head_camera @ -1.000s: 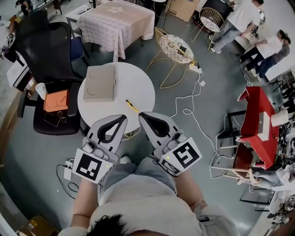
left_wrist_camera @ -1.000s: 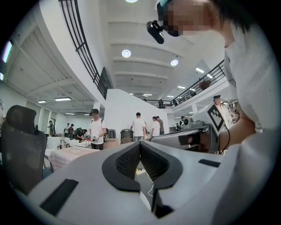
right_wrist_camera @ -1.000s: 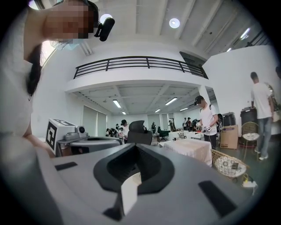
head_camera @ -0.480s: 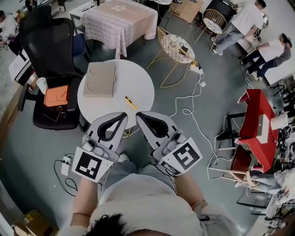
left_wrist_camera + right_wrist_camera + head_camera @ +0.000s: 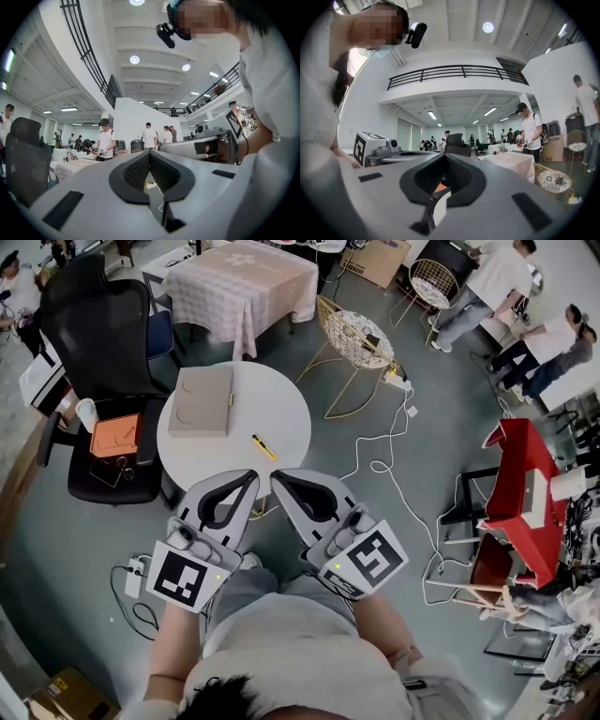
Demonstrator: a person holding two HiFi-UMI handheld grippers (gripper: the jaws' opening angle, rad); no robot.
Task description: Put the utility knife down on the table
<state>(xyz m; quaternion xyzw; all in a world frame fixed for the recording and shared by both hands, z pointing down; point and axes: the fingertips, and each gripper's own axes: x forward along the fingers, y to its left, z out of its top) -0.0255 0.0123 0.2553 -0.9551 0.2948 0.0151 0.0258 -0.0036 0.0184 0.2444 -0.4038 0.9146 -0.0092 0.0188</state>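
Yellow utility knife (image 5: 263, 447) lying alone on the round white worktop (image 5: 286, 409).
The left tongs (image 5: 250, 477) and right tongs (image 5: 277, 477), side by side at the worktop's near edge, are each closed on nothing; a flat box (image 5: 201, 401) lies well apart.

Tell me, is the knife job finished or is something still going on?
It looks finished. Done: the yellow utility knife lies on the round white table, apart from the flat box, with nothing touching it. In hand: nothing; the left gripper and right gripper are both shut and empty, held short of the knife. Left: nothing that shows.
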